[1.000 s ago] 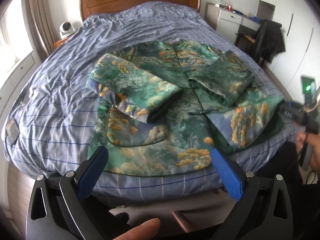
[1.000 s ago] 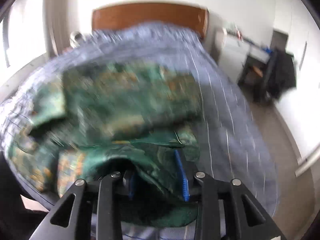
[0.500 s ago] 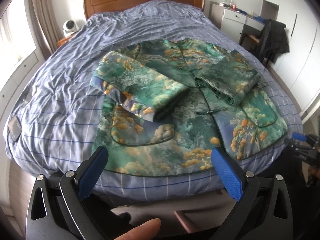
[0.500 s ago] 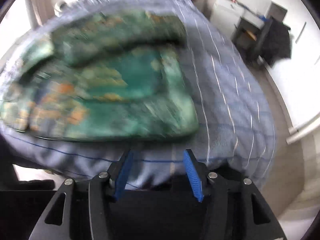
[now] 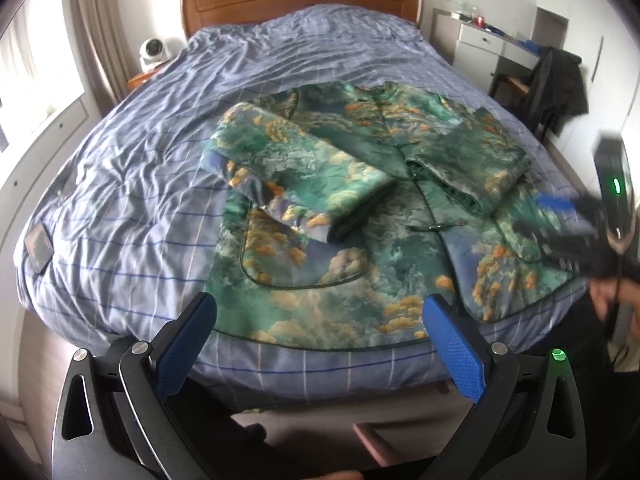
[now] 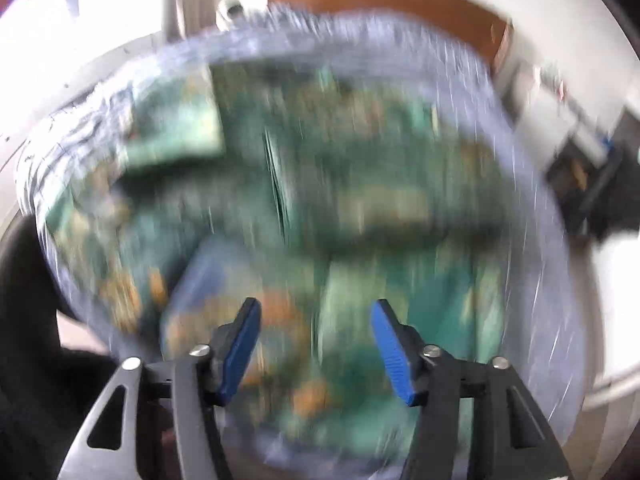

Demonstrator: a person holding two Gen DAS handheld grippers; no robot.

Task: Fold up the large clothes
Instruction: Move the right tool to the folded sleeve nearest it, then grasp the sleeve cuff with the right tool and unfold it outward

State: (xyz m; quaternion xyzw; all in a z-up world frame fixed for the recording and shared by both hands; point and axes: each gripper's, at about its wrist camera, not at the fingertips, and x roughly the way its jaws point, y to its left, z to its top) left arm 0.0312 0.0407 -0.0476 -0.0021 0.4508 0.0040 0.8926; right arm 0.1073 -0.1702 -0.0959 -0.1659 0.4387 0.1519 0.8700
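Observation:
A green padded jacket point(image 5: 392, 240) with orange cloud print lies flat on the bed, front up, both sleeves folded across its chest. My left gripper point(image 5: 320, 312) hangs open just short of the jacket's near hem, nothing between its fingers. In the left wrist view my right gripper point(image 5: 550, 216) shows blurred over the jacket's right front panel, a person's hand point(image 5: 612, 300) behind it. The right wrist view is smeared by motion: the right gripper point(image 6: 316, 320) hovers over the jacket point(image 6: 320, 184), its jaws opening with no cloth between the blue pads.
The jacket lies on a blue striped duvet point(image 5: 132, 208) below a wooden headboard point(image 5: 300, 0). A white fan point(image 5: 154, 50) sits at the back left. A white desk point(image 5: 492, 44) and a chair with a dark garment point(image 5: 560, 84) stand to the right of the bed.
The right gripper let go of the jacket's right front, which now lies flat. It drew back past the bed's edge, then swung over the jacket again with wider jaws. The left gripper stayed put.

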